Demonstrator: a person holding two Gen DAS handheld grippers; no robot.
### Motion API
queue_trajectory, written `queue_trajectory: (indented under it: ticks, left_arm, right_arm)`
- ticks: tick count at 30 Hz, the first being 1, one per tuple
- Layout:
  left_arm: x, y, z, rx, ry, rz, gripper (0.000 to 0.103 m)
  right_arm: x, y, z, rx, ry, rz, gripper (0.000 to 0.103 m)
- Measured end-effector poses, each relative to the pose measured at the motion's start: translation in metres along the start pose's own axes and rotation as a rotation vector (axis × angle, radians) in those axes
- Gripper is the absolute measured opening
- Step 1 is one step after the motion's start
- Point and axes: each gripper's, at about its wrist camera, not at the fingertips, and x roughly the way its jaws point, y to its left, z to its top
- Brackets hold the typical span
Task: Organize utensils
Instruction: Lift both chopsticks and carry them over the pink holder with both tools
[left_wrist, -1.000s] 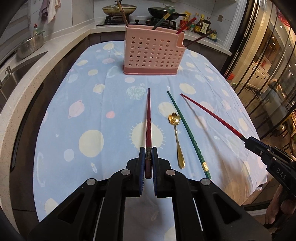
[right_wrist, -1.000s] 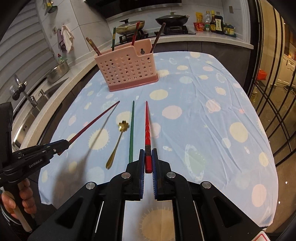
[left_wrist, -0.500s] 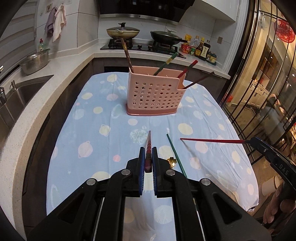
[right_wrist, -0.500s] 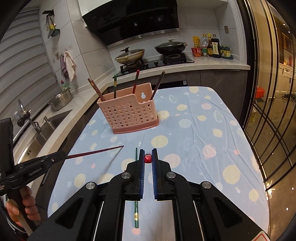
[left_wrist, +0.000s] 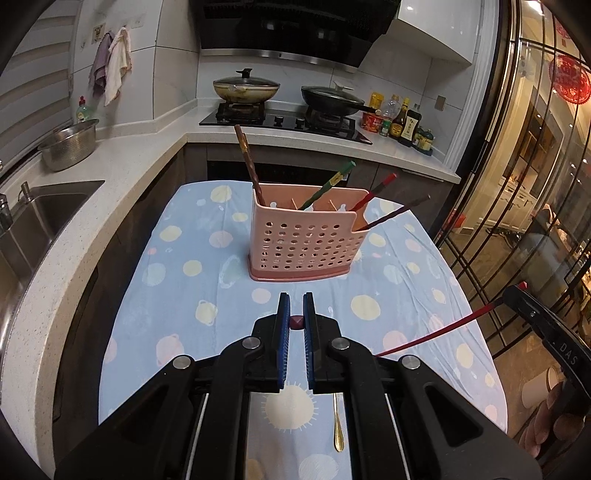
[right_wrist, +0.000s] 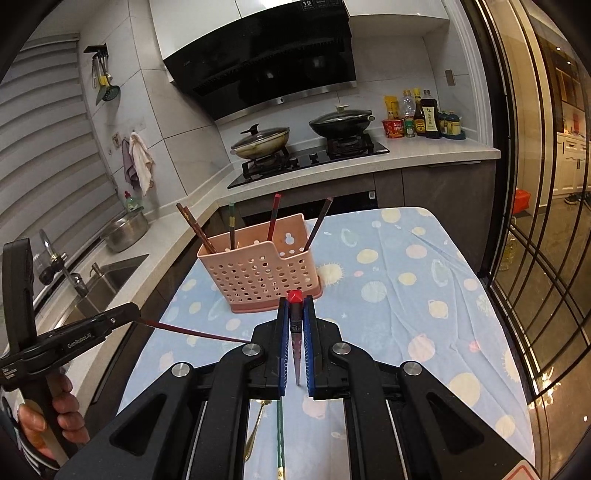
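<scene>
From my left wrist camera I see the left gripper (left_wrist: 296, 317) clamped on a dark red chopstick (left_wrist: 296, 322), of which only the blunt end shows between the blue pads; the shaft is hidden under the claw. At twelve o'clock stands the pink perforated plastic utensil holder (left_wrist: 304, 242) on the blue cloth with yellow and pink planets (left_wrist: 184, 280), with four chopsticks leaning out of it: brown, green, red and dark. At three o'clock the right gripper (left_wrist: 517, 295) comes in side-on, closed on a bright red chopstick (left_wrist: 436, 332) whose shaft slants down toward the middle; at six o'clock the handle of a gold metal spoon (left_wrist: 337, 428) lies on the cloth.

My right wrist camera gives what the other cannot: the bright red chopstick's square end (right_wrist: 294, 296) sits pinched at the tips of the right gripper (right_wrist: 294, 310), its tapered shaft running back toward the lens; the left gripper (right_wrist: 125, 314) appears at nine o'clock, held by a hand (right_wrist: 55, 417), with the dark red chopstick's full shaft (right_wrist: 192, 331) slanting toward centre. At six o'clock a green chopstick (right_wrist: 280, 435) lies beside the spoon; the holder (right_wrist: 258, 273) sits just past twelve o'clock.
</scene>
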Motion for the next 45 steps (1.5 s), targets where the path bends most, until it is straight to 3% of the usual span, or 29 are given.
queue_trajectory:
  ticks: [16,31,38,45]
  left_arm:
    - [-0.017,0.003,0.042,-0.004,-0.076,-0.001,0.007]
    - [-0.046,-0.004,0.152,0.042,-0.291,0.043,0.007]
    - [-0.028,-0.006,0.191,0.060,-0.317,0.068,0.007]
    - [0.005,-0.007,0.204,0.086,-0.291,0.095,0.007]
  right_arm:
    - [-0.006,-0.002,0.044,-0.002,-0.088,0.022,0.007]
    - [0.000,0.004,0.140,0.002,-0.253,0.029,0.007]
    - [0.017,0.006,0.187,0.015,-0.301,0.026,0.007]
    - [0.051,0.014,0.209,0.005,-0.296,0.015,0.007]
